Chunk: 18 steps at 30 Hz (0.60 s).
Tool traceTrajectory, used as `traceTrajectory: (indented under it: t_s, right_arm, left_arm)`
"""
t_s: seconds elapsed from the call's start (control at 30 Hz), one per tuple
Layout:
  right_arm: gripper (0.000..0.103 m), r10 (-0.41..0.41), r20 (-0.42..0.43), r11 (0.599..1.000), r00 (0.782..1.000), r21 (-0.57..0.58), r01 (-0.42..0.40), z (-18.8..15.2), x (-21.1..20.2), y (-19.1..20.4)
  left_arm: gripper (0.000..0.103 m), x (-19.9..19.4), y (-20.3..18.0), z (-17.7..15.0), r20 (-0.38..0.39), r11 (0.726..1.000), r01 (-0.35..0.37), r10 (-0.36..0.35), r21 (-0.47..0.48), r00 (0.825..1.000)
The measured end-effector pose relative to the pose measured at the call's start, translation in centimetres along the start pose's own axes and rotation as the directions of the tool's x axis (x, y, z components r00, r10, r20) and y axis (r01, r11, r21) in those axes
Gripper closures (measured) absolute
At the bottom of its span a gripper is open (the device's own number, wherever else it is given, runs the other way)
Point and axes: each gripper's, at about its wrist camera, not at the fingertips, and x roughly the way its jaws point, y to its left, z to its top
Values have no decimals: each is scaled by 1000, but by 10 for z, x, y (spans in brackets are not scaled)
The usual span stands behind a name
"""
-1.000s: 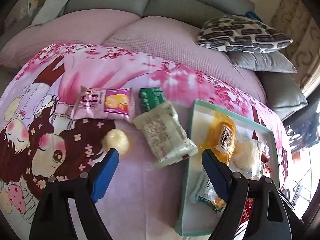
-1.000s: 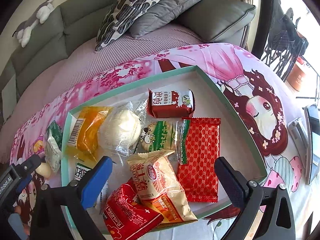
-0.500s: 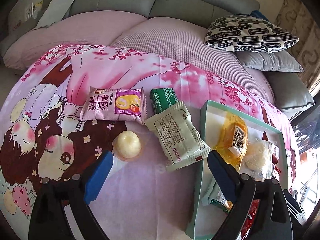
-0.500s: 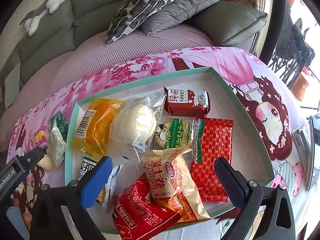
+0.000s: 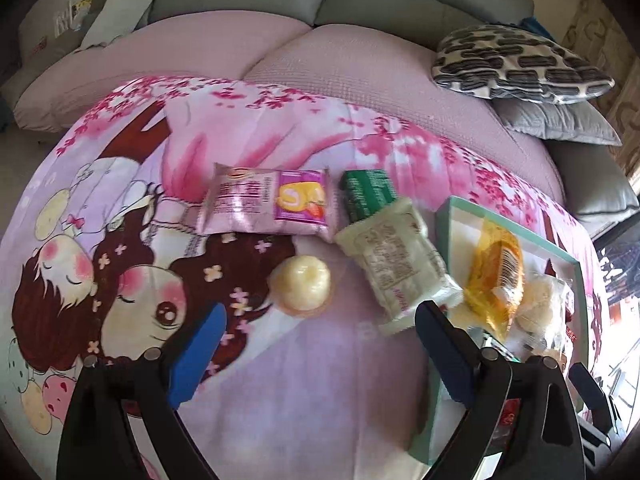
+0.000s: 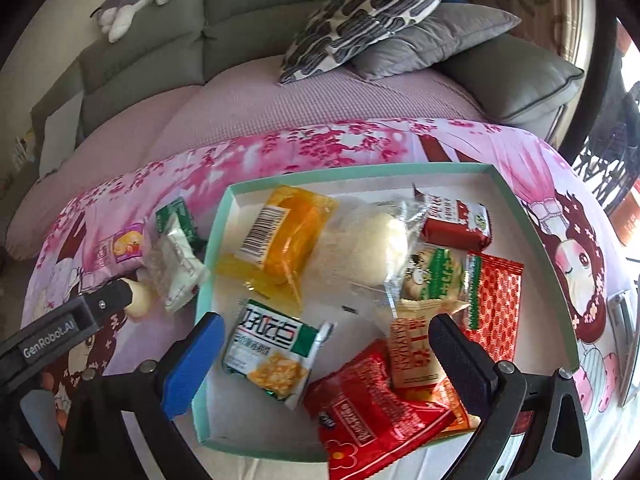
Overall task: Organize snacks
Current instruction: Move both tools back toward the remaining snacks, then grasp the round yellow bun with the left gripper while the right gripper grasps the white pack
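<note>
Snacks point(image 6: 276, 236) filling tray point(image 6: 360, 174) in right view only, both grippers' fingers wide, empty.

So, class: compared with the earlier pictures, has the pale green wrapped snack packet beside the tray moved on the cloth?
No. The pale green wrapped snack packet lies as before, overlapping the dark green packet and touching the mint-green cardboard tray; only the camera shifted.
</note>
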Motion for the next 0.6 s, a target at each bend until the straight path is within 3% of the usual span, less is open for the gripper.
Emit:
traceTrajectory:
  t_s: [0.37, 0.6]
  right_arm:
    - [0, 66, 10, 991, 998, -116, -64, -7, -2, 49]
    - [0, 122, 42, 982, 992, -153, -114, -8, -3, 68]
  left_arm:
    - [7, -13, 85, 6, 14, 978, -76, 81, -192, 997]
    - [7, -15, 100, 10, 18, 974, -81, 87, -212, 996]
